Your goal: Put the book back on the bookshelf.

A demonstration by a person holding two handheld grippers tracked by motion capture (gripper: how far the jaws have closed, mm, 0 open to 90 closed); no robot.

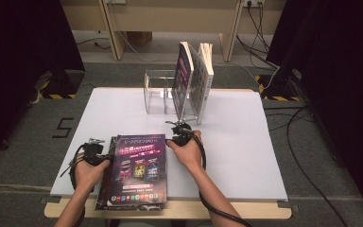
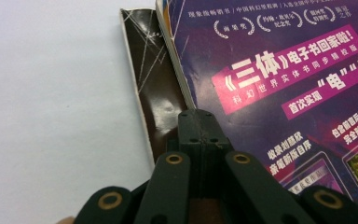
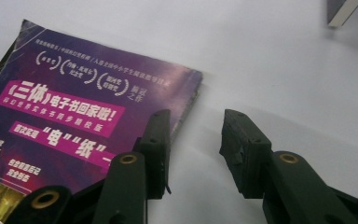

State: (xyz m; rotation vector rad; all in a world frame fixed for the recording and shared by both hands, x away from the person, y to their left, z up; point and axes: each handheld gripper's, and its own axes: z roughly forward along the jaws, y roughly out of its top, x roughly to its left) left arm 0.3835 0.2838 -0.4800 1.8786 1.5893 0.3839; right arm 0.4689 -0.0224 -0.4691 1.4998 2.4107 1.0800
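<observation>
A purple-covered book (image 1: pixel 139 165) lies flat at the table's front, on top of a dark-covered book (image 1: pixel 107 182) that sticks out along its left side. My left gripper (image 1: pixel 106 157) sits at the stack's left edge. In the left gripper view its jaws are shut together with nothing in them (image 2: pixel 199 125), the tips over the dark book (image 2: pixel 156 88) just beside the purple book (image 2: pixel 279 70). My right gripper (image 1: pixel 171 140) is at the purple book's far right corner. Its jaws stand open (image 3: pixel 196 140), one over the cover's edge (image 3: pixel 74 107), the other over bare table.
A clear acrylic book stand (image 1: pixel 158 92) stands at the middle back of the white table (image 1: pixel 246 142), holding two upright books (image 1: pixel 184 80) (image 1: pixel 207 71). A corner of something by the stand (image 3: pixel 342 9) shows ahead of the right gripper. Cables trail off the table's right.
</observation>
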